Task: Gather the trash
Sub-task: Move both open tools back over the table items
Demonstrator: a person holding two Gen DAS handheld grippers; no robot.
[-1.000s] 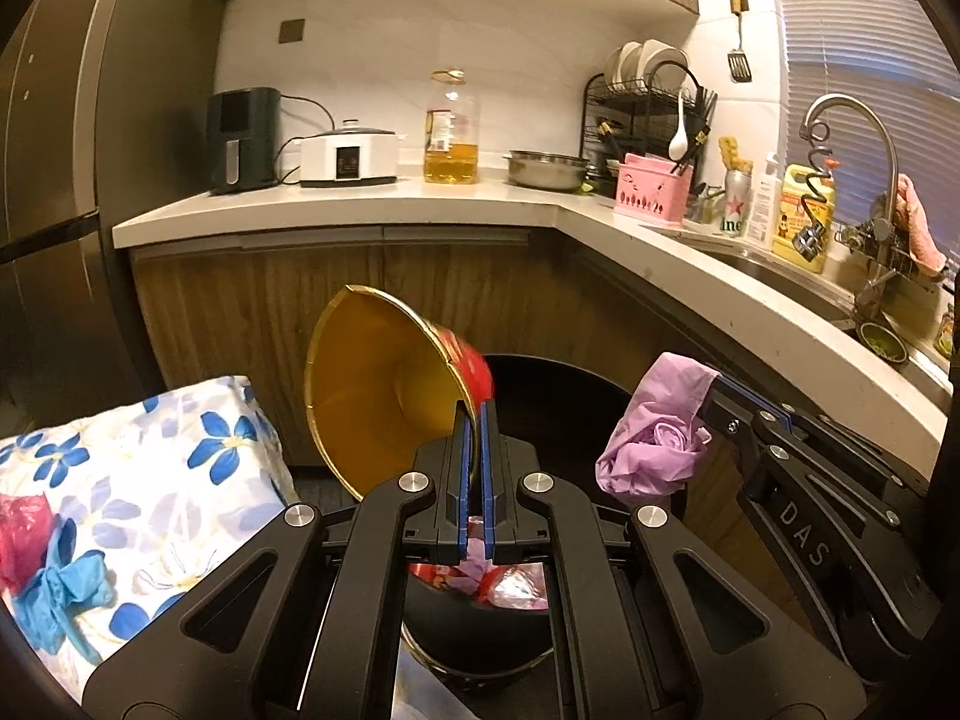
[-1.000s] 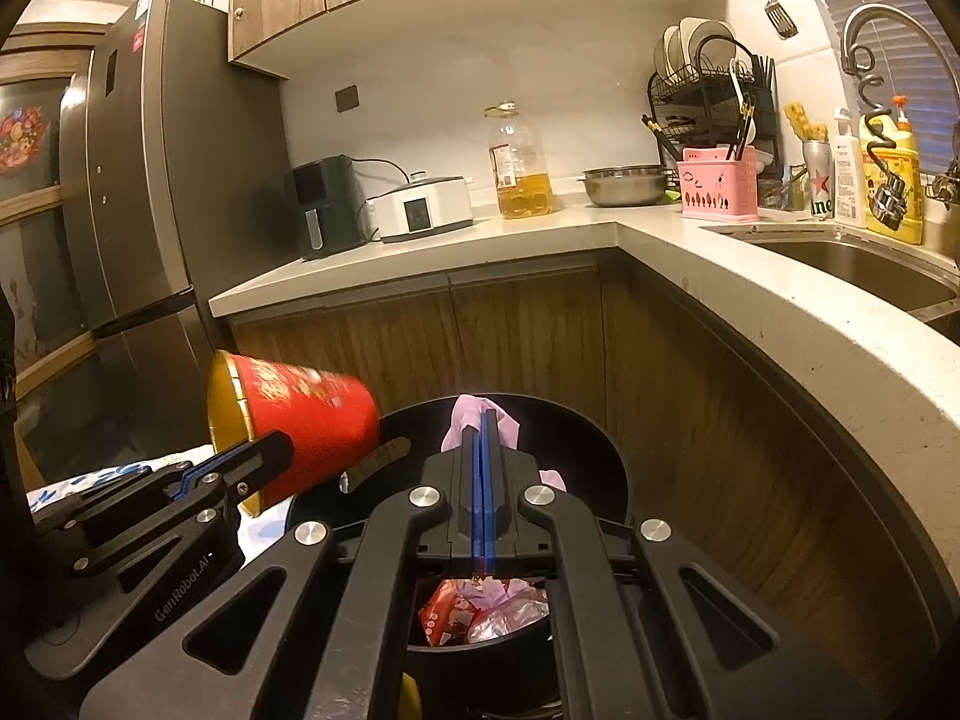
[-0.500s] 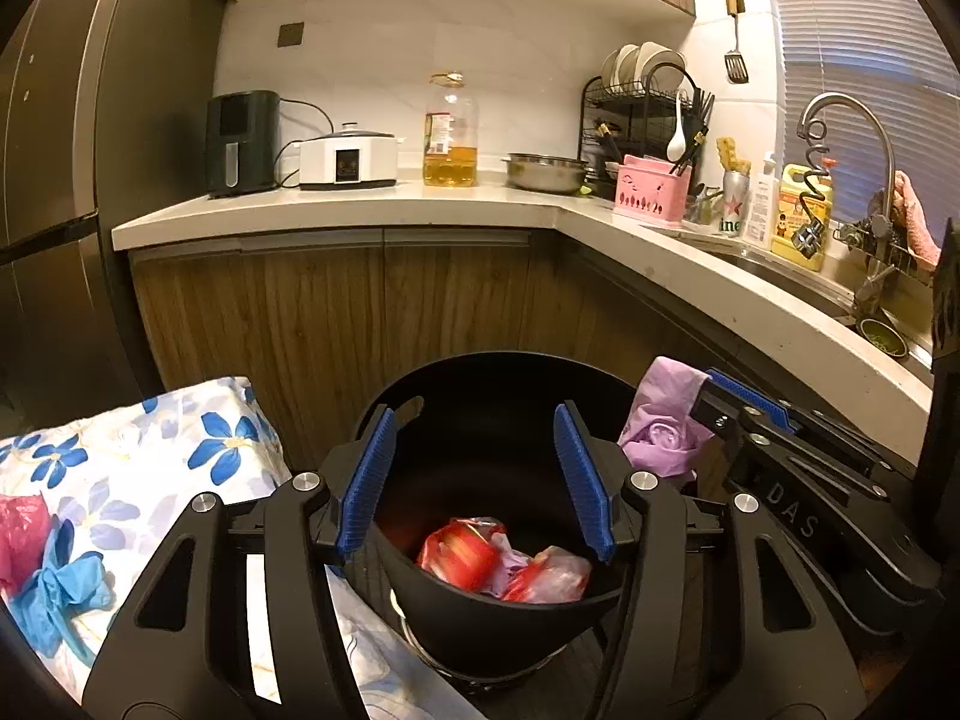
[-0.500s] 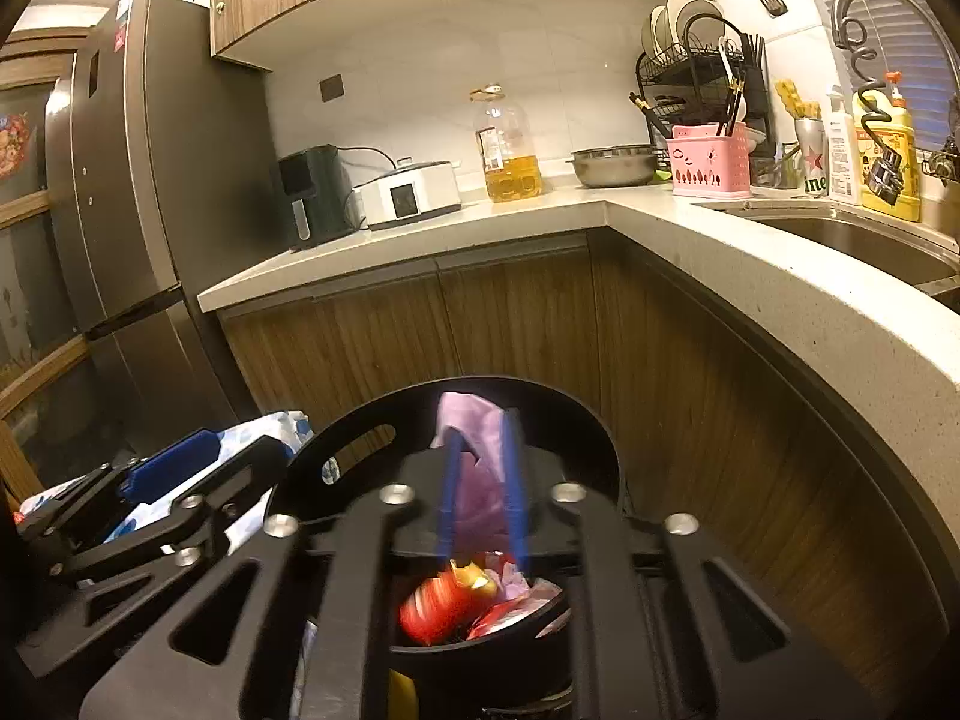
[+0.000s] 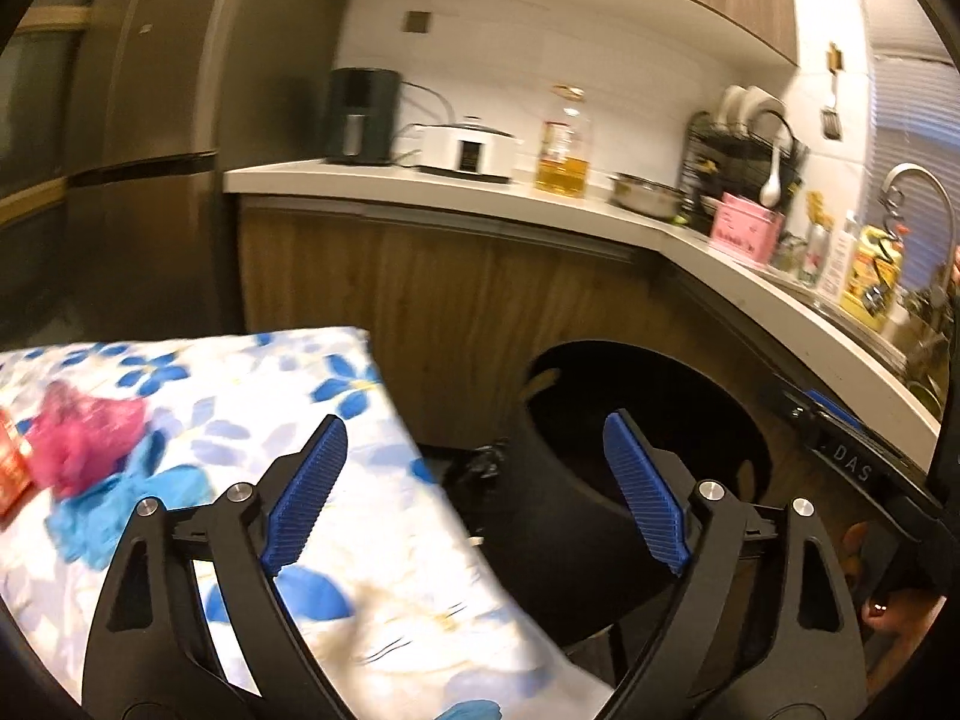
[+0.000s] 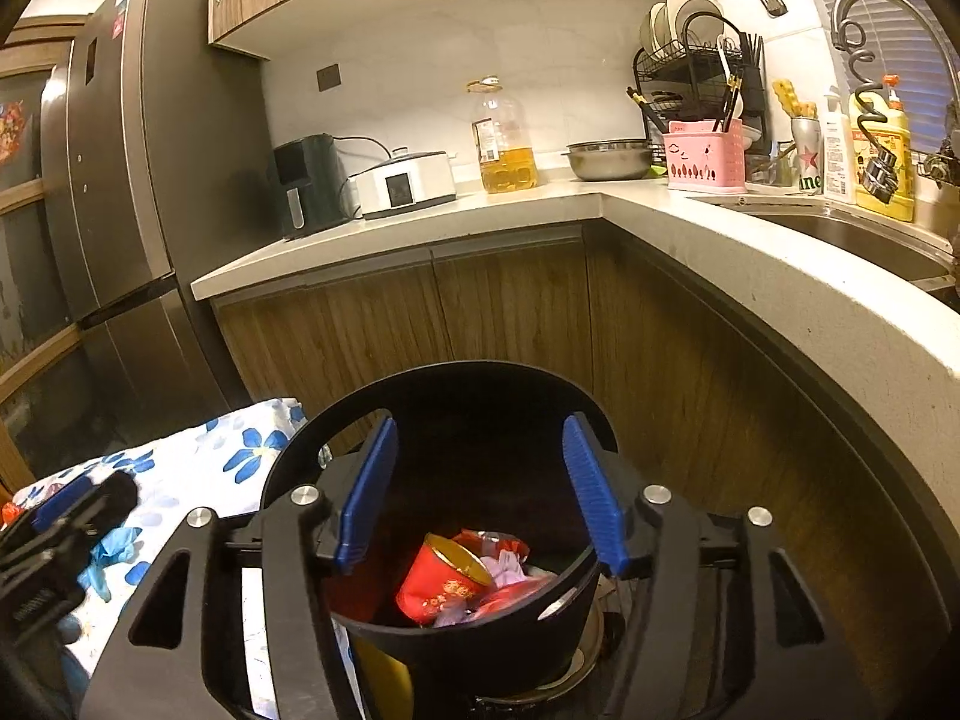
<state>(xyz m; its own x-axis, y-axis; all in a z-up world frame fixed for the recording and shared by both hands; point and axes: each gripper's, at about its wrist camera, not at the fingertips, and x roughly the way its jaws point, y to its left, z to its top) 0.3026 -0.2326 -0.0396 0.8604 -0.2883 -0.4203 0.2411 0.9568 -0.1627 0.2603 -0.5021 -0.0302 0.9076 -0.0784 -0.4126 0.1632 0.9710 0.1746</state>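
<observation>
A black trash bin (image 6: pixel 420 396) stands by the wooden cabinets. In the right wrist view it holds a red paper cup (image 6: pixel 441 579), a purple bag (image 6: pixel 507 567) and red wrappers. My right gripper (image 6: pixel 477 492) is open and empty just above the bin's mouth. My left gripper (image 5: pixel 474 489) is open and empty over the edge of a floral-cloth table (image 5: pixel 252 396), left of the bin (image 5: pixel 648 420). A pink bag (image 5: pixel 84 432), a blue glove (image 5: pixel 102 516) and a red packet (image 5: pixel 9 474) lie on the cloth.
A white counter (image 6: pixel 720 228) curves around the bin, with an oil bottle (image 6: pixel 504 138), a steel bowl, a pink caddy and a sink on it. A grey fridge (image 6: pixel 138 180) stands at the left. The left gripper shows at the right wrist view's left edge (image 6: pixel 54 534).
My left gripper opened and dropped the red cup into the bin, then swung left toward the table. My right gripper opened and dropped the purple bag into the bin.
</observation>
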